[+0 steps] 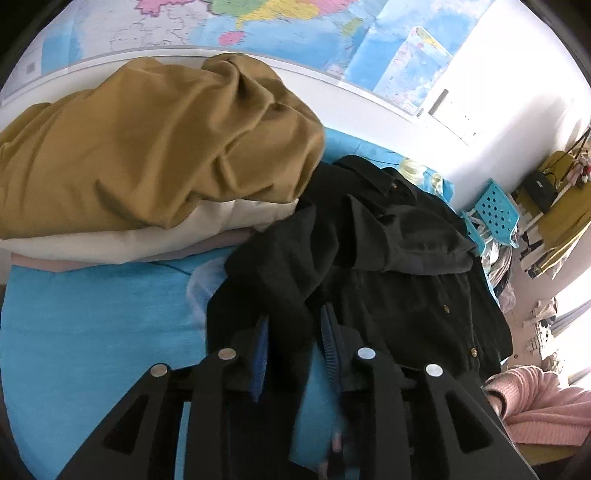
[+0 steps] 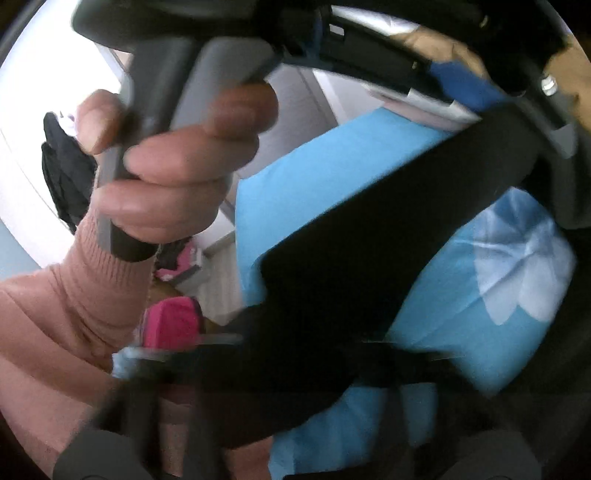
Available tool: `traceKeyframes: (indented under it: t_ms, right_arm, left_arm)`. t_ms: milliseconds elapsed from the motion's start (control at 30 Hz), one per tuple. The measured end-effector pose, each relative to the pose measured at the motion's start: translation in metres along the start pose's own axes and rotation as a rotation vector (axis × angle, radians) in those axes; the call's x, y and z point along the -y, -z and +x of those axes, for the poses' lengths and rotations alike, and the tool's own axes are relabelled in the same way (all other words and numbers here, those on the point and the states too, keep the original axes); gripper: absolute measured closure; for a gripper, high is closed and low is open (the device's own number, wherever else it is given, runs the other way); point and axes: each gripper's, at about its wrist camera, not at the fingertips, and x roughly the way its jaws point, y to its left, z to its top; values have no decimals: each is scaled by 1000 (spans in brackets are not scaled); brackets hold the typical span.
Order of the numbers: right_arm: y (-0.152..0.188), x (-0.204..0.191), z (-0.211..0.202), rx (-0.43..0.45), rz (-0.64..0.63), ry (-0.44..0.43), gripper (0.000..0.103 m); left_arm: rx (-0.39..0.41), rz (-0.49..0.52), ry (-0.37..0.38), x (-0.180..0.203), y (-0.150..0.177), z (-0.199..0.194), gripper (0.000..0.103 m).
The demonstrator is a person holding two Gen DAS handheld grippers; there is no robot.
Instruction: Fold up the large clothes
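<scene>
A black button-up garment (image 1: 388, 258) lies crumpled on the blue bed sheet (image 1: 92, 314). My left gripper (image 1: 295, 332) is above its near edge, and a fold of the black cloth sits between its blue-padded fingers (image 1: 328, 339). In the right wrist view a stretched strip of the black garment (image 2: 369, 240) runs across the sheet (image 2: 314, 158). The right gripper's own fingers are blurred at the bottom of that view. The person's left hand (image 2: 177, 166) holds the left gripper's handle at the top left of it.
A mustard-brown quilt (image 1: 159, 147) on a cream pillow (image 1: 147, 236) fills the left of the bed. A wall map (image 1: 258, 29) hangs behind. A blue perforated basket (image 1: 495, 210) and clutter stand at the right. A pink sleeve (image 1: 543, 402) is at the lower right.
</scene>
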Motion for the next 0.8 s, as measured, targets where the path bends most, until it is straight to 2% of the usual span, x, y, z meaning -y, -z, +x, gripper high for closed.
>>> traceKeyframes:
  t_ms: [67, 167, 200, 300, 367, 433, 500, 533, 567, 600, 633, 700, 733, 767, 800]
  right_arm:
    - [1, 1, -24, 43, -12, -3, 100]
    - [2, 8, -93, 135, -7, 0, 100]
    - [4, 12, -129, 189, 12, 5, 100]
    - [14, 23, -223, 337, 69, 77, 101]
    - [23, 37, -274, 398, 127, 166, 101]
    - [36, 54, -310, 445, 185, 268, 101]
    - [56, 82, -340, 475, 299, 313, 100]
    - [69, 97, -350, 474, 351, 360, 95]
    - [78, 112, -355, 470, 392, 410, 81]
    - [95, 133, -360, 451, 467, 488, 66]
    - [105, 145, -359, 441, 513, 530, 45]
    - [133, 173, -357, 396, 614, 635, 43]
    - [142, 181, -355, 381, 632, 646, 41]
    - [152, 183, -352, 387, 651, 649, 32]
    - [159, 181, -350, 397, 654, 649, 28]
  left_arm:
    - [23, -1, 45, 3, -5, -8, 63]
    - [79, 28, 105, 13, -13, -25, 49]
    - [102, 44, 133, 20, -15, -33, 46]
    - [160, 101, 213, 41, -24, -49, 30]
    - [190, 130, 258, 53, -28, -53, 19]
    - [216, 173, 256, 66, -31, -49, 17]
    - [186, 187, 252, 74, -34, -31, 17]
    - [163, 185, 233, 76, -36, -18, 17]
    - [142, 187, 185, 78, -37, -2, 17]
    - [125, 188, 155, 77, -38, 11, 17]
    - [101, 185, 144, 77, -39, 25, 17]
    - [36, 151, 121, 72, -40, 58, 17]
    - [18, 148, 107, 70, -40, 68, 17]
    - [1, 157, 83, 70, -39, 79, 17]
    - [-17, 175, 49, 70, -37, 90, 17]
